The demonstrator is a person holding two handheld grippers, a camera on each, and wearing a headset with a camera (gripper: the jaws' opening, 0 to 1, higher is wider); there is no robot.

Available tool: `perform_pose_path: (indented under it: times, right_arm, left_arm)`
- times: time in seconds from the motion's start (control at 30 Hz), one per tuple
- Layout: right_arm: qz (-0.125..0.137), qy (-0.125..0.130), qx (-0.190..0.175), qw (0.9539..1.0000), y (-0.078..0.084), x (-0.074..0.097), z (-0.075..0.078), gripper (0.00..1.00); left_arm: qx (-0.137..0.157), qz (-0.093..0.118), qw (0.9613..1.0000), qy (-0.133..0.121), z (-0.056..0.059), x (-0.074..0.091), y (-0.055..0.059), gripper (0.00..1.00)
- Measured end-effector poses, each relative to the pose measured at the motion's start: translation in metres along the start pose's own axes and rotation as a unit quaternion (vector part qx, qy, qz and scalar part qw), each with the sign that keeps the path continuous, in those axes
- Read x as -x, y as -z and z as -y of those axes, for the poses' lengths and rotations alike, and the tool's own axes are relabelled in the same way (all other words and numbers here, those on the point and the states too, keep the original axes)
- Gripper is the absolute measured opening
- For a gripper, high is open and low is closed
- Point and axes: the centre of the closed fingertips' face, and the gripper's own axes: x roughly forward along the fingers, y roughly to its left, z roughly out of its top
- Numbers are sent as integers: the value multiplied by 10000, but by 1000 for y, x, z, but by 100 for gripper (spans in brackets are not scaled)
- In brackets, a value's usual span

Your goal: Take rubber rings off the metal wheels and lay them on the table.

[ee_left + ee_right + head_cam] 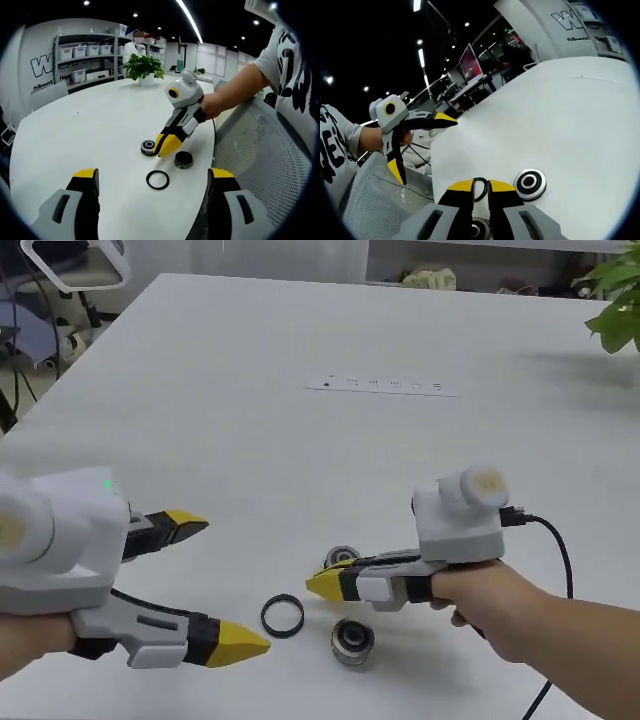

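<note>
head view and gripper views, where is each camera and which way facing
Head view: on the headset, facing down at the table; left gripper, right gripper, a hand.
Left gripper view: on left gripper, facing the right one; own fingers apart.
Right gripper view: faces the left one; own fingers together.
All share the rubber ring.

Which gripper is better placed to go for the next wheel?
Right, probably. The right gripper, jaws shut, sits close by the near wheel and the far wheel; the left gripper, open, is further off, past the loose rubber ring.
</note>
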Motion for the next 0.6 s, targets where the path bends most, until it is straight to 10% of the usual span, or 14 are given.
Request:
perform_pose_path:
  times: [0.6]
  right_arm:
    - [269, 271, 120, 9992, -14, 30, 15, 12]
  left_arm:
    - [-27, 81, 9999, 149, -2, -11, -15, 81]
